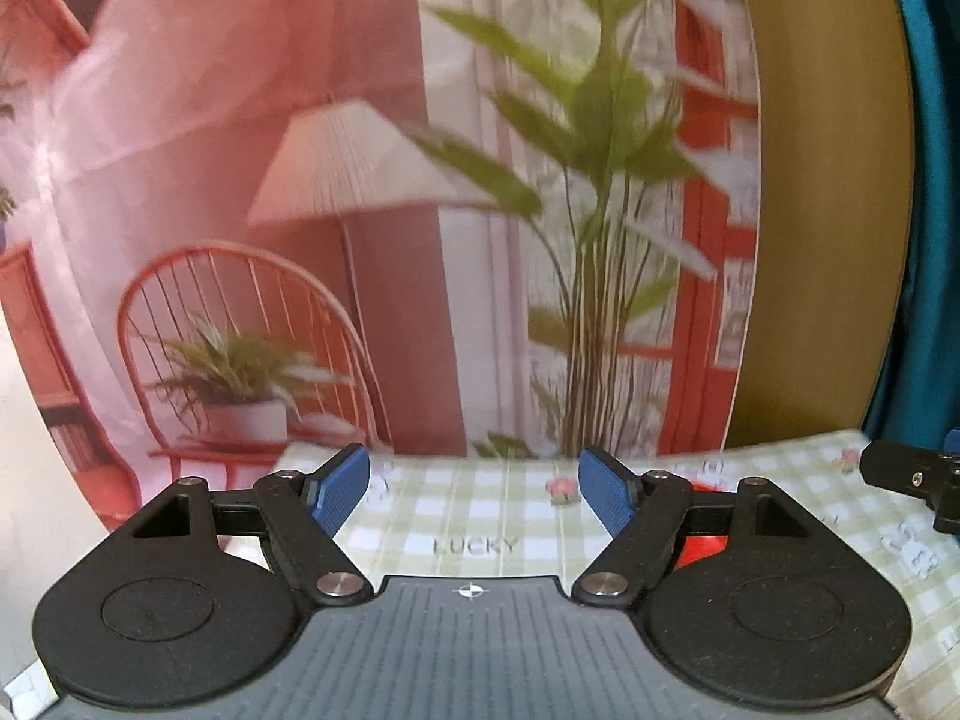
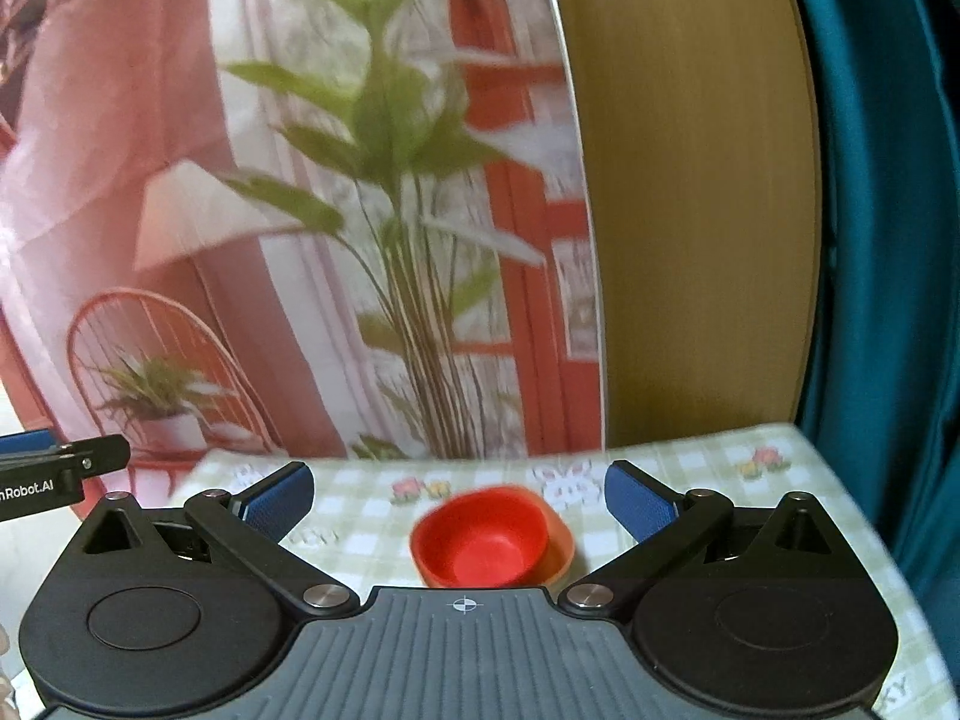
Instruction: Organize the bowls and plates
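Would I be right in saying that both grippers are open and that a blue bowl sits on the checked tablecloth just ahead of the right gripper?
Not quite: the bowl is red, not blue, as the right wrist view shows; it seems nested in an orange one. The rest holds: the right gripper and left gripper are both open, and the bowl sits on the checked tablecloth.

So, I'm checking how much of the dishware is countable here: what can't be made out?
- Red bowl, right wrist view: near side hidden by gripper body; blur obscures whether it's nested in the orange dish.
- Left wrist view: only red slivers show behind the left gripper linkage.
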Demonstrator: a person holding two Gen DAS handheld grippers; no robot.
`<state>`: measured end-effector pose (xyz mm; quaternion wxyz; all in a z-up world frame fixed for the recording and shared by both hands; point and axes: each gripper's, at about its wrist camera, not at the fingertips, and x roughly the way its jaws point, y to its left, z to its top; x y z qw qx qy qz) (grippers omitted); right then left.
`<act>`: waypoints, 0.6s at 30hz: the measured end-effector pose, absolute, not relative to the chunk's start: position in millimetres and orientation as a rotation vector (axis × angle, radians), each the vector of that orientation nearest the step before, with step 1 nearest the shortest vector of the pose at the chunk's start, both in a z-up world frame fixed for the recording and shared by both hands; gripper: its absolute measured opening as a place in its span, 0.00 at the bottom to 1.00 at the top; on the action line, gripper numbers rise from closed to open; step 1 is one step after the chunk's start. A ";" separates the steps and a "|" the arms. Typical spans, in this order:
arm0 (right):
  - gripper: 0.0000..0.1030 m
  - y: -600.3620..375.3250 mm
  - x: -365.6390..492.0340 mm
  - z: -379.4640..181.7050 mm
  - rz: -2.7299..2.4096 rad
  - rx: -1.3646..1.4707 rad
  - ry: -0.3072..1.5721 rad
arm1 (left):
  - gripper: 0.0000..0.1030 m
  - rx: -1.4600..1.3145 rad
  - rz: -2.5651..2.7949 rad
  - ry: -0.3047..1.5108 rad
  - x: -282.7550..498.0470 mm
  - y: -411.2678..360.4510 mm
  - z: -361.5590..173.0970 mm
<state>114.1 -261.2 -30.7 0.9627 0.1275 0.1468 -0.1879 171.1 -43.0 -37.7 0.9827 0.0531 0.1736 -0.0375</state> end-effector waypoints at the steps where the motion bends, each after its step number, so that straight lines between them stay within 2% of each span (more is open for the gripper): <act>1: 1.00 -257.7 109.6 -24.0 -0.380 0.253 0.283 | 0.77 0.102 -0.077 0.335 165.1 -41.2 -31.4; 18: 1.00 -217.3 52.6 31.3 -0.375 0.194 0.164 | 0.77 0.094 -0.049 0.199 90.2 -30.5 21.2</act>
